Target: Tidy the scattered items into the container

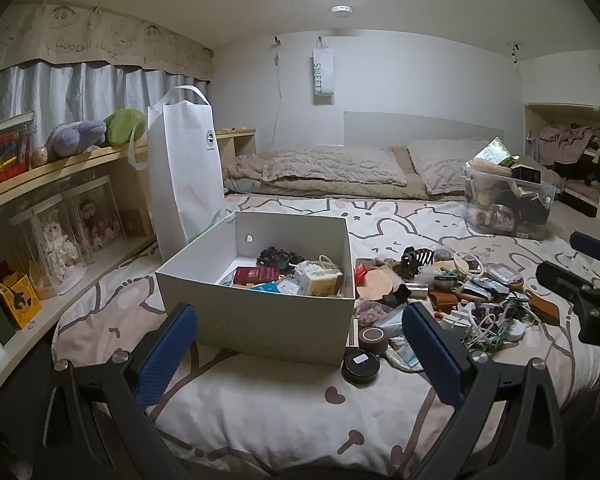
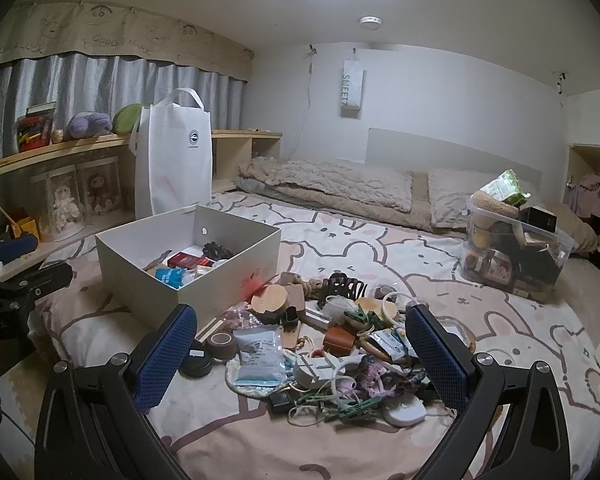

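Sitting ahead of the left tongs (image 1: 300, 352), the white box (image 1: 260, 312) holds only a few things. A big pile (image 2: 340, 344) waits ahead of the right tongs (image 2: 302, 356). Both tongs are spread wide, holding nothing.

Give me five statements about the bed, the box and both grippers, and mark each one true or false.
1. The left gripper is open and holds nothing. True.
2. The white cardboard box is empty. False: it already holds several things, among them a red packet and a black scrunchie.
3. The white tote bag stands upright behind the box. True.
4. The right gripper is shut on the dark hair claw. False: its jaws are spread wide and the claw lies on the bedspread, in the pile.
5. The clear plastic tub near the pillows is empty. False: it is heaped above its rim.
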The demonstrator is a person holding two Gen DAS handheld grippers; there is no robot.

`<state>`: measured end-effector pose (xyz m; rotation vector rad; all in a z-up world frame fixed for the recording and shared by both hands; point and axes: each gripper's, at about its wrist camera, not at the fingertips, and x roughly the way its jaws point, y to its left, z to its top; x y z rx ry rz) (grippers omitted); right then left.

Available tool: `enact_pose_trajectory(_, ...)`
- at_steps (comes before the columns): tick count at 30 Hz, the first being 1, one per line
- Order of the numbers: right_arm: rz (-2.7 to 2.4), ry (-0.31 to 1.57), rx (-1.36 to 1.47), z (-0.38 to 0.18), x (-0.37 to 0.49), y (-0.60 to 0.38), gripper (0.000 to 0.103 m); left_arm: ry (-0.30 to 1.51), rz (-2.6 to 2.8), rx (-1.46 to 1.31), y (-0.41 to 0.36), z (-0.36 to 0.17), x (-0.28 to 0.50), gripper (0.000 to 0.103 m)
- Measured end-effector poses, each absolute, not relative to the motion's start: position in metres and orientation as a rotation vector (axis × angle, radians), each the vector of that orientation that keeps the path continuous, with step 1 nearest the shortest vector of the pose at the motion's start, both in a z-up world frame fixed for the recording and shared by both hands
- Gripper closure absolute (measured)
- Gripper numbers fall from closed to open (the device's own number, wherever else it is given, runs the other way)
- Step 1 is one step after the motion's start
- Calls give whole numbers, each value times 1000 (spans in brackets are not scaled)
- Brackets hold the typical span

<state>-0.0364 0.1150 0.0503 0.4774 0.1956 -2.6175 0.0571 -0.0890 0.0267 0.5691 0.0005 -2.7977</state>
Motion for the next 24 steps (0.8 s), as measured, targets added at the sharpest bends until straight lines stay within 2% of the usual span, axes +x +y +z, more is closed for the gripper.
enact_pose_trajectory(24,-2619,177,491,47,-38,118,0,5,-2789,570,-89,23,55,0)
